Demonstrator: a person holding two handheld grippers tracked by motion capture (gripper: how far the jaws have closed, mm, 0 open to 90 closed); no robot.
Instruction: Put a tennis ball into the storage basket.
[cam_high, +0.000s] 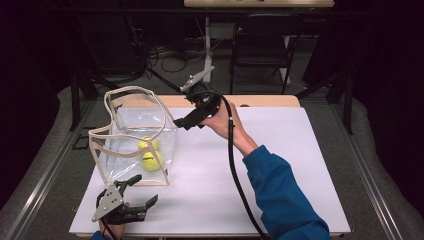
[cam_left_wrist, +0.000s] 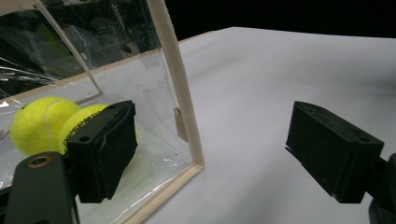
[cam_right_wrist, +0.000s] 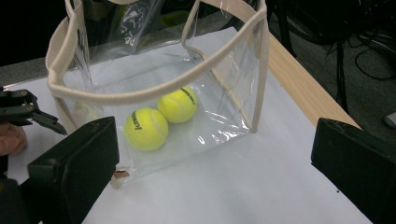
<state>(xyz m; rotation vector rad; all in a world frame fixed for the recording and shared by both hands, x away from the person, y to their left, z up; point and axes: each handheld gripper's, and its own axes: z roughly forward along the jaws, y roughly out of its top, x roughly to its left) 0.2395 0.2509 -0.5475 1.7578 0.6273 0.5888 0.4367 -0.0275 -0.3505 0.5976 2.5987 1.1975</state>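
- We see two yellow tennis balls (cam_high: 149, 152) already lying side by side on the floor of a clear plastic tote bag (cam_high: 134, 137) with cream trim, which stands at about 10 o'clock on the white bench (cam_high: 280, 165).
- We judge the loading largely done: both balls are inside, and we spot no further ball on the bench; what may remain is pulling the hands away or moving the bag.
- The bag stands upright, its long axis vertical and its mouth open to the ceiling; the cream handle (cam_right_wrist: 154, 88) arches over the opening.
- The balls touch each other, their pair lined up roughly from 11 to 5 o'clock in the high view.
- The right hand-held gripper (cam_high: 184, 121) hovers just beside the bag's rim at about 12 o'clock, jaws spread wide with nothing between them.
- The left hand-held gripper (cam_high: 142, 192) rests at 7 o'clock near the bag's front corner (cam_left_wrist: 198, 163), jaws likewise wide apart and empty, one jaw close to the plastic wall; whether it touches we cannot tell.
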